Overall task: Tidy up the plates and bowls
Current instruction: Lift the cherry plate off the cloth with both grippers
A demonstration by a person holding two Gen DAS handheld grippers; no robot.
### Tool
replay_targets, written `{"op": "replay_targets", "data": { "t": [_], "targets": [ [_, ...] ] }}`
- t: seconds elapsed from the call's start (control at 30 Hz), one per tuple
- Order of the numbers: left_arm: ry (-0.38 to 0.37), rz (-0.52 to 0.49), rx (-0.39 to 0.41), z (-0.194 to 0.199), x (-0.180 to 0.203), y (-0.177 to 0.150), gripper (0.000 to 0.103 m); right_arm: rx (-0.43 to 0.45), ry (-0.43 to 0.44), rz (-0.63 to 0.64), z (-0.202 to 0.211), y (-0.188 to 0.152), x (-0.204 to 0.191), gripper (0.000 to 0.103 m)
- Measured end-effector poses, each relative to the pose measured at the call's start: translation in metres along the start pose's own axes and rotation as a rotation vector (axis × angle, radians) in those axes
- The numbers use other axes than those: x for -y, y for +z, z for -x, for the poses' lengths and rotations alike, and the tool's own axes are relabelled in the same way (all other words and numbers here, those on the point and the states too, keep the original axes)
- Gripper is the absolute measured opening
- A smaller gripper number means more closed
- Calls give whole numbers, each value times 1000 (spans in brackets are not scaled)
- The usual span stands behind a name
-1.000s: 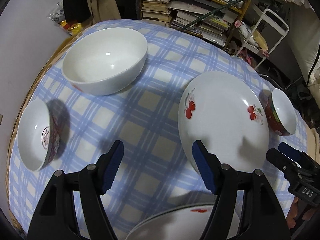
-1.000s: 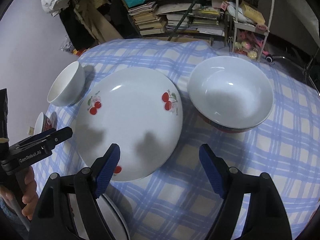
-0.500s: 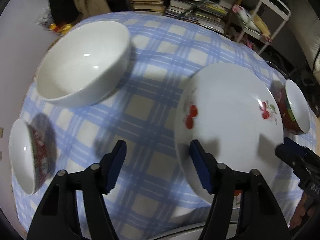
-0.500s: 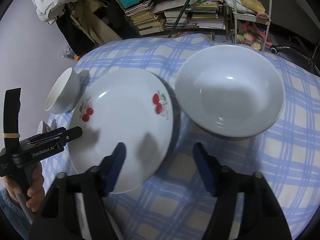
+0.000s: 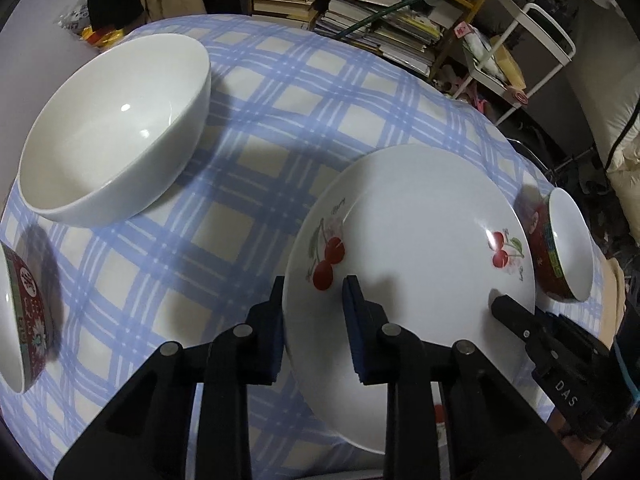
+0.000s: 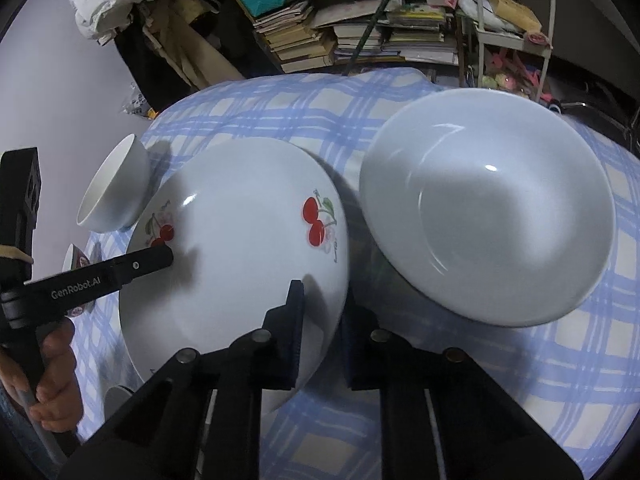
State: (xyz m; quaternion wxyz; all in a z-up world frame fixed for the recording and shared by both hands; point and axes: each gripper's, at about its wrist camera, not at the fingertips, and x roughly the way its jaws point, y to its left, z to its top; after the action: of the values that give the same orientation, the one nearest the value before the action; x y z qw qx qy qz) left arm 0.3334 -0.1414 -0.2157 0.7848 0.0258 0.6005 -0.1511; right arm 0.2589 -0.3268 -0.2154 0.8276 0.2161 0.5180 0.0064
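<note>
Both tongs are on the cherry plate (image 5: 420, 240) at once, one at each side of it. The left tongs (image 5: 314, 328) straddle the plate's rim, one blue pad under the edge and one on the upper face beside the cherry print, jaws closing with the rim between them. Across the plate the right tongs (image 6: 322, 336) do the same on the opposite edge, one pad on top, the other below the rim, jaws closing narrow on it. The plate sits tilted over the blue-checked desk (image 5: 240, 220), and whether it touches the cloth cannot be told. Ahead and to the left of the left tongs stands a large white bowl (image 5: 116, 128); nearer on that side a red patterned bowl (image 5: 24, 312) peeks in at the edge. Just right of the right tongs lies a wide white bowl (image 6: 488, 204), near the plate. A hand (image 6: 52, 380) grips the left handle
</note>
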Motion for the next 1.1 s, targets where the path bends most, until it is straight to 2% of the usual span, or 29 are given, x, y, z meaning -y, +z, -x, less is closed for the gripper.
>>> {"op": "replay_targets", "data": {
  "t": [0.2,0.57,1.1],
  "targets": [
    [61,-31,-28,13,-3,-7,25,0,15,74,6,-4,-12,18],
    [68,-112,-19,53,-9,-39,25,0,59,135,25,-15,-36,18],
    [45,-62,10,106,-24,-88,25,30,73,186,74,-53,-66,17]
  ]
}}
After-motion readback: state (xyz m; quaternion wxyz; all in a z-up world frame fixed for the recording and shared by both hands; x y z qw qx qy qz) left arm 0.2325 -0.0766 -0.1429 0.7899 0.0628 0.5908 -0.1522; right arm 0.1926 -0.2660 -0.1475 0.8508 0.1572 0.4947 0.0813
